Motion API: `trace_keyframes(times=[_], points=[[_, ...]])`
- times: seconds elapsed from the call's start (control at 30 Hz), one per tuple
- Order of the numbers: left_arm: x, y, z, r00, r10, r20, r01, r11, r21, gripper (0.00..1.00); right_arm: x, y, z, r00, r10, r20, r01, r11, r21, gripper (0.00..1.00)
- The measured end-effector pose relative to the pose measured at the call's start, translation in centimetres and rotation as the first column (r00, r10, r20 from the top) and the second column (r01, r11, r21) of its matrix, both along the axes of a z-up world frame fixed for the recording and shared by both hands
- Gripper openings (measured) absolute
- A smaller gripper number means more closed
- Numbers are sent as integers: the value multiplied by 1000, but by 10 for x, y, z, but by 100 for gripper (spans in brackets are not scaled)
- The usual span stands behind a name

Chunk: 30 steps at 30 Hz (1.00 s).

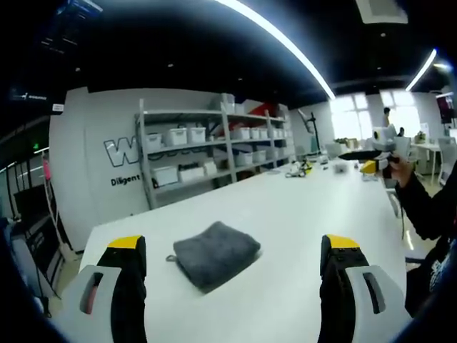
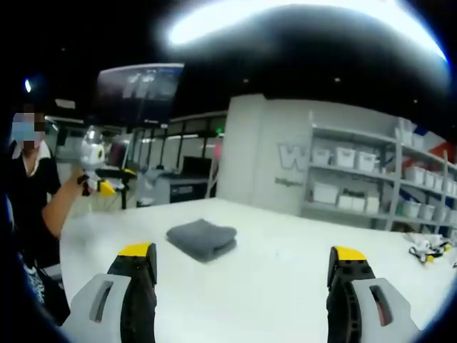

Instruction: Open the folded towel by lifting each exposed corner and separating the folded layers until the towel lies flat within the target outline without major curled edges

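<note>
Both tools (image 1: pixel 232 246) (image 2: pixel 243 257) hovered spread, well short of the folded towel (image 1: pixel 214 254) on the tabletop (image 1: pixel 285 214); pinch one exposed corner only.

Bare white table (image 1: pixel 285 221) on all sides of folded grey towel (image 1: pixel 214 254), nothing touching it. Left gripper (image 1: pixel 235 264) jaws wide apart, towel just ahead between them. Right gripper (image 2: pixel 243 275) jaws likewise spread, towel (image 2: pixel 203 239) ahead, unobstructed. Shelving (image 1: pixel 207 153) and clutter (image 1: pixel 300 169) well beyond.
</note>
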State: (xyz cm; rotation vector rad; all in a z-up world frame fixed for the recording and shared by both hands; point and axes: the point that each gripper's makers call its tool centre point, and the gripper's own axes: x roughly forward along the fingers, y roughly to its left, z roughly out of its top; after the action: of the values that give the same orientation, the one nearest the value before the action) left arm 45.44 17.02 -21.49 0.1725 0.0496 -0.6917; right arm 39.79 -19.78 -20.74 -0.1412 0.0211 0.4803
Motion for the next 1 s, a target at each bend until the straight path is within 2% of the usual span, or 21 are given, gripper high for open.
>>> trace_keyframes(times=[0.23,0.5,0.6,0.83,1.0], points=[[11,3,-2,1000,5,-5,-4,1000,4,100,14,0,2,1000,-10,0,10,1000,-16,100],[25,4,-4,1000,4,-7,-4,1000,7,100,31,6,8,999,8,35,-8,1000,5,100],[29,5,-4,1000,5,12,-6,1000,14,100,36,9,10,999,14,40,-15,1000,8,100],[47,15,-4,1000,25,-5,-26,999,-21,100,56,12,14,999,17,44,-16,1000,-10,100],[57,19,-11,999,42,-20,-42,999,-13,100,70,13,13,999,11,44,-10,1000,-14,100]])
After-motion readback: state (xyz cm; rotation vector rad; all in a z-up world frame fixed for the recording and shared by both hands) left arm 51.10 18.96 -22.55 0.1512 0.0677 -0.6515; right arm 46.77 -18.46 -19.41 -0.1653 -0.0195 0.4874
